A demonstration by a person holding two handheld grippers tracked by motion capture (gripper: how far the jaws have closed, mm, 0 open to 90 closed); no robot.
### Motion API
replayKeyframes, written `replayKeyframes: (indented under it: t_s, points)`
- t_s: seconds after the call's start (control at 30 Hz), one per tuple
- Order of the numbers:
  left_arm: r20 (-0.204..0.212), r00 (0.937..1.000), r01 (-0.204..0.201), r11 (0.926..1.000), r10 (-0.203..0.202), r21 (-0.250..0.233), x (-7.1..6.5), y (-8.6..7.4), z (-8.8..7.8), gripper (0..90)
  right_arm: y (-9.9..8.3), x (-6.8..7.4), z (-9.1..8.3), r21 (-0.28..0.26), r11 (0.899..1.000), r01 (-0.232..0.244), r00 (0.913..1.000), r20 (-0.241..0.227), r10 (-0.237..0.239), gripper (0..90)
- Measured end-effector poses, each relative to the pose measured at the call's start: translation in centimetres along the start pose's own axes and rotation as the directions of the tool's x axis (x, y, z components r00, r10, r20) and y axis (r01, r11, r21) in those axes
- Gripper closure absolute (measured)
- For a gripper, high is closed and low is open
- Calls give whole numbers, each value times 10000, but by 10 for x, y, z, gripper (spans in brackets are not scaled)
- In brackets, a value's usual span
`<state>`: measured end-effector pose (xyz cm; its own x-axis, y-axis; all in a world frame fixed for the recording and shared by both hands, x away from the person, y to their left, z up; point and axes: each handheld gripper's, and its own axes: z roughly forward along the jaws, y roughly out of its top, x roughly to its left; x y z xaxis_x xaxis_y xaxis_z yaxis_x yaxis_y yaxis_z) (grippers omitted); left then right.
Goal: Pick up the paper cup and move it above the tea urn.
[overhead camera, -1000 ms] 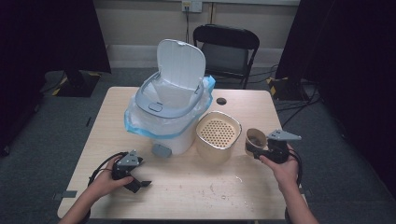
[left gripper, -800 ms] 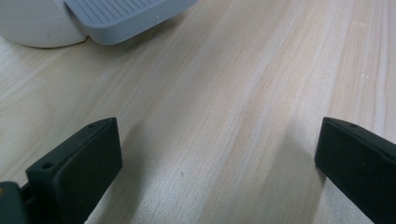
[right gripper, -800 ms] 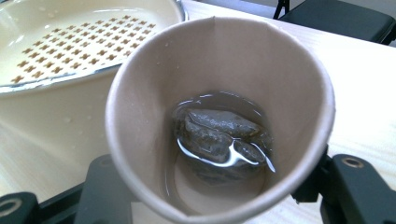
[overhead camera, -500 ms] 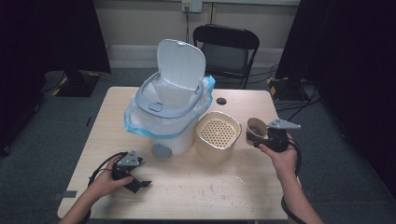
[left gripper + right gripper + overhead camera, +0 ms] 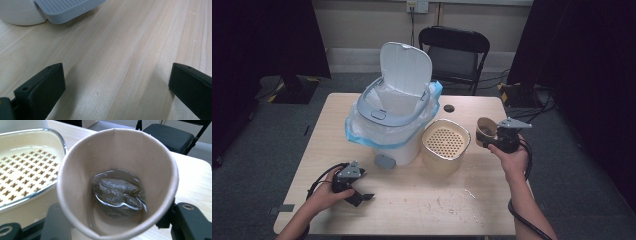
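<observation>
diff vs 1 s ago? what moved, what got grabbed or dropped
Right tongs, shut on the paper cup, lifted slightly and tipped it toward the strainer basket. Nothing grabbed or released. Left tongs, open on the table, and the bin stayed put.

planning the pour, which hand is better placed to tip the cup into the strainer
Right. Its fingers already clamp the paper cup tilted beside the strainer; the left gripper rests open on the table.

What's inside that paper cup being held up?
The cup holds a wet tea bag lying in a little clear liquid at the bottom. What's inside the bag, and the cup floor beneath it, are covered.
</observation>
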<state>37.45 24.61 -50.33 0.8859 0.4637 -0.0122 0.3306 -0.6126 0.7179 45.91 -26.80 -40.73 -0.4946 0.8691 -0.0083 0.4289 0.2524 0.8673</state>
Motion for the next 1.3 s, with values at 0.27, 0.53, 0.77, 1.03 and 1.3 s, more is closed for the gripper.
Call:
replayKeyframes:
  t_s: [0.27, 0.53, 0.77, 1.03, 1.3]
  points:
    - [-21, 10000, -6, 10000, 6, -8, 0, 0, 0, 0, 5, -2, 9, 37, 10000, -20, 9998, 215, 19, 407]
    - [-15, 10000, -4, 10000, 4, -17, 0, 0, 0, 0, 14, 0, 19, -1, 9998, 197, 9988, 440, -196, 409]
    - [-13, 10000, -7, 10000, 7, -14, 0, 0, 0, 0, 19, 0, 26, -110, 9997, 219, 9985, 508, -213, 411]
    - [-9, 10000, -8, 10000, 8, -16, 0, 0, 0, 0, 26, 1, 29, -216, 9971, 728, 9942, 808, -709, 415]
    - [-18, 10000, -5, 10000, 5, -18, 0, 0, 0, 0, 31, 3, 27, -518, 9864, 1559, 9866, 565, -1529, 419]
